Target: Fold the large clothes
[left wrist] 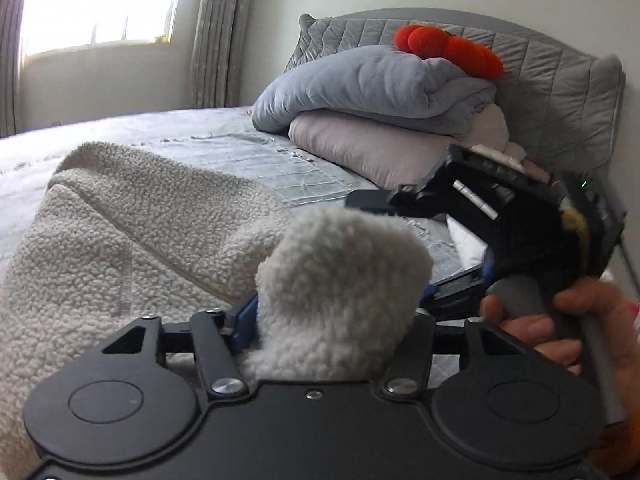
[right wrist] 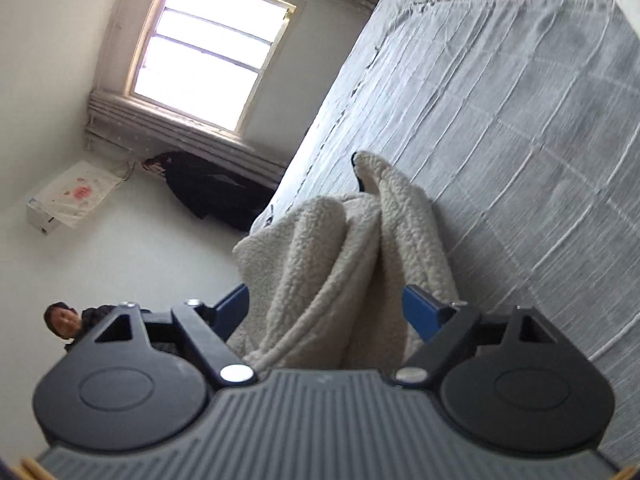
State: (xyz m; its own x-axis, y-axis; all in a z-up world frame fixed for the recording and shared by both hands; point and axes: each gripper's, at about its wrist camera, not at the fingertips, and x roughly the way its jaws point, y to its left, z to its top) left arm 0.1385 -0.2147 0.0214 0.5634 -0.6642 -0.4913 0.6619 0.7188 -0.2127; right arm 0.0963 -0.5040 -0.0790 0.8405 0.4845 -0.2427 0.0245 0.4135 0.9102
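A cream fleece garment (left wrist: 132, 220) lies bunched on the grey bedspread (left wrist: 248, 160). A thick wad of it (left wrist: 340, 272) stands up between the fingers of my left gripper (left wrist: 336, 304), filling the gap and touching both; the fingertips are hidden. In the right wrist view another fold of the fleece (right wrist: 332, 248) hangs between the wide-apart blue fingers (right wrist: 420, 312) of my right gripper (right wrist: 328, 304), with no pad pressing on it. In the left wrist view the right gripper (left wrist: 400, 248) sits just right of the wad, a hand (left wrist: 560, 332) on its handle.
Folded grey and pink duvets (left wrist: 360, 92) with an orange plush toy (left wrist: 448, 48) are stacked against the quilted headboard (left wrist: 560, 88). Beyond the bed's edge are a window (right wrist: 212, 48), a dark clothes heap (right wrist: 212, 188), a white box (right wrist: 68, 196) and a person (right wrist: 60, 320).
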